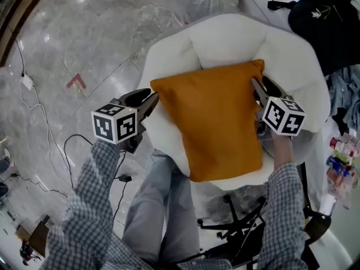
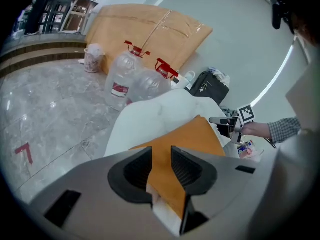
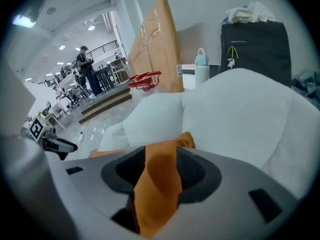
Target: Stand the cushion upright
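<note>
While the left hand-held gripper (image 1: pixel 149 102) and the right hand-held gripper (image 1: pixel 257 90) stand unclenched, jaws parted around opposite side edges of the flat orange fabric cushion (image 1: pixel 216 122) lying on the padded white swivel chair (image 1: pixel 225 38), this looks like the grasping step, which next calls for both to pinch and then tip it upright.

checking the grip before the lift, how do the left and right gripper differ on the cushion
The left gripper straddles the cushion at its near-left corner; the right gripper straddles its right edge, near the far corner. The left gripper's jaws stand narrower apart, the right gripper's wider. Both have the orange fabric between open jaws, and the cushion lies on the chair.
</note>
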